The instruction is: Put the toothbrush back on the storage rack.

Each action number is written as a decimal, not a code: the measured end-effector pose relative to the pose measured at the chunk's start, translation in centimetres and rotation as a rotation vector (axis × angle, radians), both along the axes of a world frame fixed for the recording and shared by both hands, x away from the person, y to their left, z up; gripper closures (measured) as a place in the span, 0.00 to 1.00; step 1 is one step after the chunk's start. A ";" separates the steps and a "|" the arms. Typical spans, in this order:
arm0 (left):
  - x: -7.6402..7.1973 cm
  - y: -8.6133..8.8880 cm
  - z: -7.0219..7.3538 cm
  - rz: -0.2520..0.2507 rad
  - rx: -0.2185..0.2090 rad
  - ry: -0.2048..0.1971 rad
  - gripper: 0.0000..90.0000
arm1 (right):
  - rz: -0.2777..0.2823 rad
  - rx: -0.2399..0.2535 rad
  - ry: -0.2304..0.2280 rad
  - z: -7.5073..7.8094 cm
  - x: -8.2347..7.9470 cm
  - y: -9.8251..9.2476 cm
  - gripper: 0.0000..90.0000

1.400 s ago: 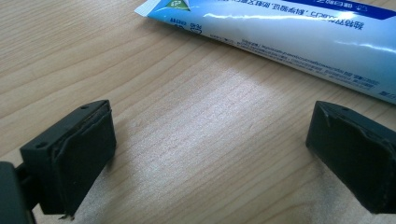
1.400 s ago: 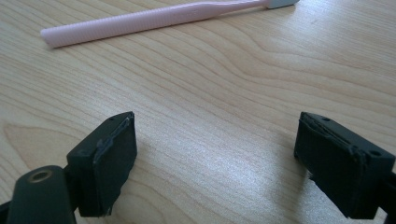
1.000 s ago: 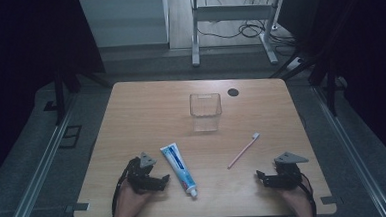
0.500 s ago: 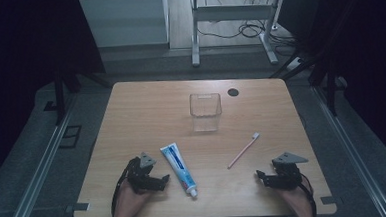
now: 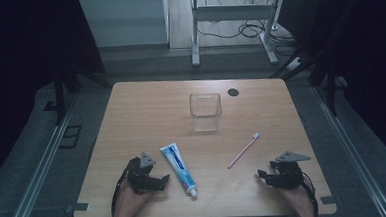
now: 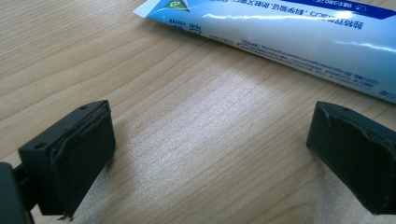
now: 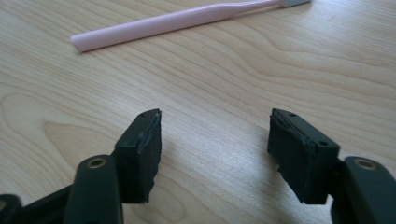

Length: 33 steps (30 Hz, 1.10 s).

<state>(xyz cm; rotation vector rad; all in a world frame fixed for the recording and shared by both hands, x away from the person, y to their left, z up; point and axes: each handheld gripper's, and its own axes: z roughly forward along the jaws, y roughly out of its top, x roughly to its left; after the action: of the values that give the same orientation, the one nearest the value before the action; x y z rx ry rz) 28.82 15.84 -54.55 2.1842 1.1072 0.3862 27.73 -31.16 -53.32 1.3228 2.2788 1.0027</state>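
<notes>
Pale wood grain ran across the table [image 5: 146,106], dim floor and cables beyond it. Near the front edge the toothpaste tube [image 5: 179,168] lay just beside the left gripper [image 5: 161,182], long axis running front to back, cap toward the person — the left gripper's jaws stood wide and empty. The pink toothbrush [image 5: 243,150] slanted ahead of the right gripper [image 5: 261,176], whose empty jaws had just been closing. The tube's small print was probably Chinese, unreadable.

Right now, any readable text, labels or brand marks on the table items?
Blue and white toothpaste tube: rows of small print along its side, upside down in the left gripper view, too small and blurred to read.
Pink plastic toothbrush: no text.
Clear square plastic cup: no text.
</notes>
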 end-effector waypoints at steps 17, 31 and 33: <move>0.0 0.0 0.0 0.000 0.004 -0.003 0.02 | 0.047 0.043 0.010 1.2 0.3 0.6 0.62; 0.0 0.0 0.0 0.007 0.001 -0.002 0.02 | 0.118 0.055 0.044 2.0 1.3 1.8 0.83; 0.0 0.0 0.0 0.010 0.000 -0.002 0.02 | 0.128 0.051 0.043 2.1 1.5 2.2 0.84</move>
<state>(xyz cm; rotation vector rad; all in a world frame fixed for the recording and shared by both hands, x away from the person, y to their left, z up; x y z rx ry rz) 28.77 15.79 -54.55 2.1788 1.1175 0.3924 29.25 -28.94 -51.25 1.2422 2.4116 1.0911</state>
